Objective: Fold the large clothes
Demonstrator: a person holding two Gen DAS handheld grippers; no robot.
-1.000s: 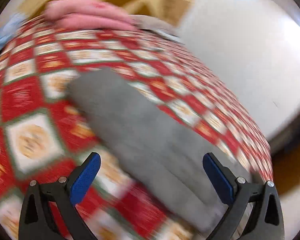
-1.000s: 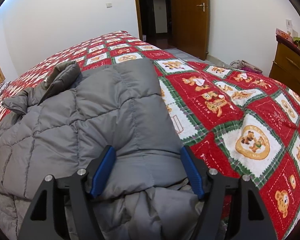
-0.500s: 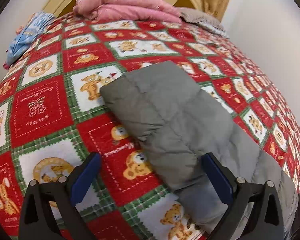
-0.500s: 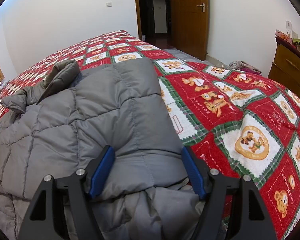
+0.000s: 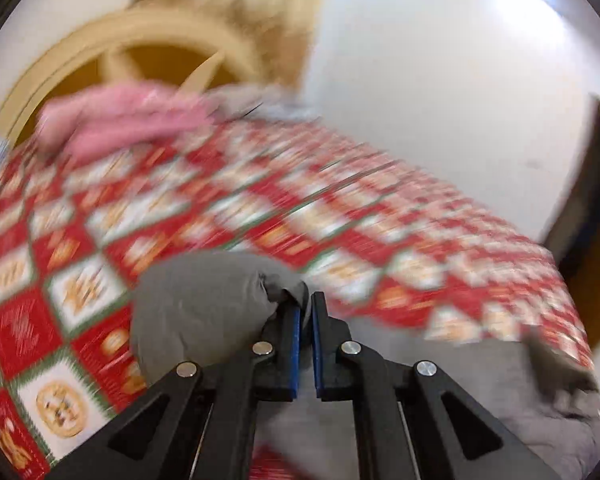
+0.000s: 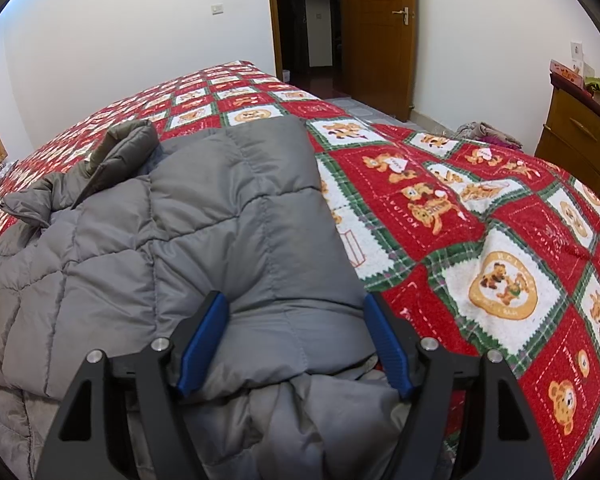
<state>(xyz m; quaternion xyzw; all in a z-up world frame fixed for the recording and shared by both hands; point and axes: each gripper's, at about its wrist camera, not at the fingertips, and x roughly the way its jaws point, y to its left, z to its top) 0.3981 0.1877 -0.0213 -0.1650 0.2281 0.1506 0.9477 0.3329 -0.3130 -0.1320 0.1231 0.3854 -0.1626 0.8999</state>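
A grey quilted puffer jacket (image 6: 204,216) lies on a bed with a red, white and green bear-pattern cover (image 6: 500,240). One sleeve is folded across the body. My right gripper (image 6: 296,320) is open, its blue pads on either side of that sleeve's end, low over the jacket. In the blurred left wrist view, my left gripper (image 5: 305,312) is shut on the end of the other grey sleeve (image 5: 204,304) and holds it lifted above the cover (image 5: 260,208). More grey jacket (image 5: 500,392) lies below right.
Pink folded bedding (image 5: 124,120) and a curved wooden headboard (image 5: 112,52) are at the bed's far end. An open wooden door (image 6: 380,32), a wooden dresser (image 6: 580,136) and a heap of clothes (image 6: 484,132) on the floor lie beyond the bed.
My left gripper was open over the flat sleeve; it has shut on the sleeve's end and lifted it, swinging fast. My right gripper has stayed nearly still.
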